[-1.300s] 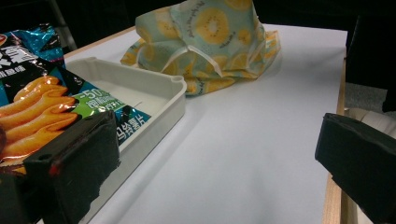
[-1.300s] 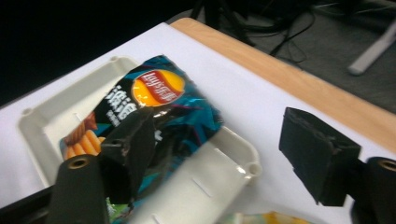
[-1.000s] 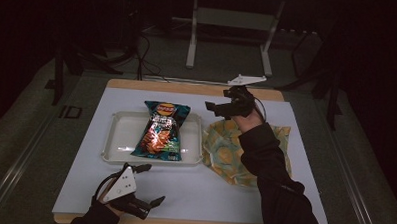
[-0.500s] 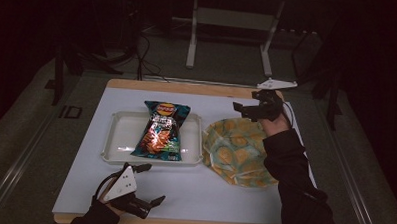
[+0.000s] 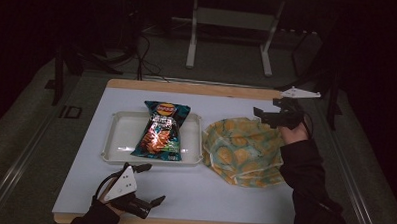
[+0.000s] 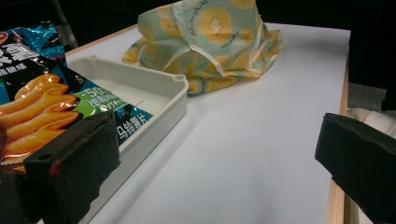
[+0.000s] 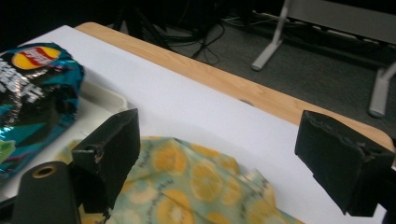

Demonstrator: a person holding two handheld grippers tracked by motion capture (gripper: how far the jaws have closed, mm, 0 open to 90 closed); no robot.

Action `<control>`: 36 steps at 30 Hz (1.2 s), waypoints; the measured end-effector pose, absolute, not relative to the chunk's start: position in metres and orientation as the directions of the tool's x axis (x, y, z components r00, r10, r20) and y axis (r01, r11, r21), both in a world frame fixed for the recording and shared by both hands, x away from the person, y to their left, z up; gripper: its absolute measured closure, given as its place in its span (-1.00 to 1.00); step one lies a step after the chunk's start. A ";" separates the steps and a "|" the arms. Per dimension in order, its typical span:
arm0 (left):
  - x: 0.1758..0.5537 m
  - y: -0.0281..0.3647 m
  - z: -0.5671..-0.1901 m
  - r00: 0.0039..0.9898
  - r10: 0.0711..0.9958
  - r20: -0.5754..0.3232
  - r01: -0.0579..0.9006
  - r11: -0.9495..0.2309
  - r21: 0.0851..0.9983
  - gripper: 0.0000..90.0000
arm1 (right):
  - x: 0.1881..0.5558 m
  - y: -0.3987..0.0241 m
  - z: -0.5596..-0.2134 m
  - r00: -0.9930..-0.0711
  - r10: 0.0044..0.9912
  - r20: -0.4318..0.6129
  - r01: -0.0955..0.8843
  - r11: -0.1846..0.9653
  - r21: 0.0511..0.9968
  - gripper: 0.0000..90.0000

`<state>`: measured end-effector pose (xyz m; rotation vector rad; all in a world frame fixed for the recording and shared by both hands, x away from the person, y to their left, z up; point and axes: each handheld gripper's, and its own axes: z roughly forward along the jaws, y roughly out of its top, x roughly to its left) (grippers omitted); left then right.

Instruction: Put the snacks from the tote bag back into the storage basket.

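Bare surface [image 5: 223, 193] is lying open near the lemon-print bag [image 5: 242, 151]. The right tool [image 5: 272, 113] is hovering open over its far edge; the left tool [image 5: 146, 185] is resting open, near-left.

Chip bag [image 5: 162, 131] lay in tray [image 5: 118, 141] on worktop [image 5: 223, 193], cloth bag [image 5: 242, 151] just right of tray

A white table top [image 5: 223, 193] with a pale wooden rim [image 5: 197, 88] spreads beneath and between the left gripper [image 5: 153, 183] and the right gripper [image 5: 266, 107]. Past the right gripper, beyond the table's far edge, a grey metal stand [image 5: 191, 46] rises from a grey carpeted floor [image 5: 36, 111], with black cables [image 5: 143, 50] lying loose just beside it. Far out from the left gripper, off the table's side, a pale strip [image 5: 19, 171] runs along the floor.
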<state>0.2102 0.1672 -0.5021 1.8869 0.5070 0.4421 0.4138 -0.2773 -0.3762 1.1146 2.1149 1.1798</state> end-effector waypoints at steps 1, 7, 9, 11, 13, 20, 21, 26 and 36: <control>0.210 0.167 -0.502 0.840 0.539 0.065 0.138 -0.328 0.935 -0.99 | 0.412 -0.282 -0.378 -0.549 0.836 -0.014 0.428 0.295 0.855 -0.69; 0.210 0.167 -0.502 0.839 0.540 0.065 0.139 -0.329 0.934 -0.99 | 0.403 -0.303 -0.387 -0.507 0.861 -0.022 0.433 0.277 0.858 -0.69; 0.210 0.167 -0.502 0.839 0.539 0.065 0.139 -0.330 0.934 -0.99 | 0.400 -0.308 -0.390 -0.499 0.866 -0.016 0.437 0.268 0.858 -0.69; 0.210 0.167 -0.502 0.840 0.539 0.066 0.139 -0.330 0.934 -0.99 | 0.397 -0.314 -0.394 -0.488 0.873 -0.007 0.442 0.254 0.860 -0.69; 0.210 0.167 -0.502 0.839 0.539 0.066 0.138 -0.330 0.934 -0.99 | 0.393 -0.319 -0.398 -0.478 0.879 -0.003 0.444 0.245 0.862 -0.69; 0.210 0.166 -0.502 0.840 0.539 0.066 0.140 -0.333 0.933 -0.99 | 0.378 -0.334 -0.411 -0.436 0.900 -0.007 0.439 0.219 0.871 -0.69; 0.210 0.166 -0.502 0.840 0.539 0.067 0.140 -0.334 0.932 -0.99 | 0.377 -0.335 -0.412 -0.430 0.903 -0.009 0.437 0.217 0.873 -0.69; 0.210 0.167 -0.502 0.839 0.540 0.067 0.140 -0.334 0.932 -0.99 | 0.368 -0.341 -0.419 -0.414 0.910 -0.015 0.434 0.212 0.876 -0.69; 0.210 0.166 -0.502 0.841 0.537 0.068 0.139 -0.336 0.931 -0.99 | 0.351 -0.354 -0.445 -0.382 0.924 0.036 0.437 0.146 0.888 -0.68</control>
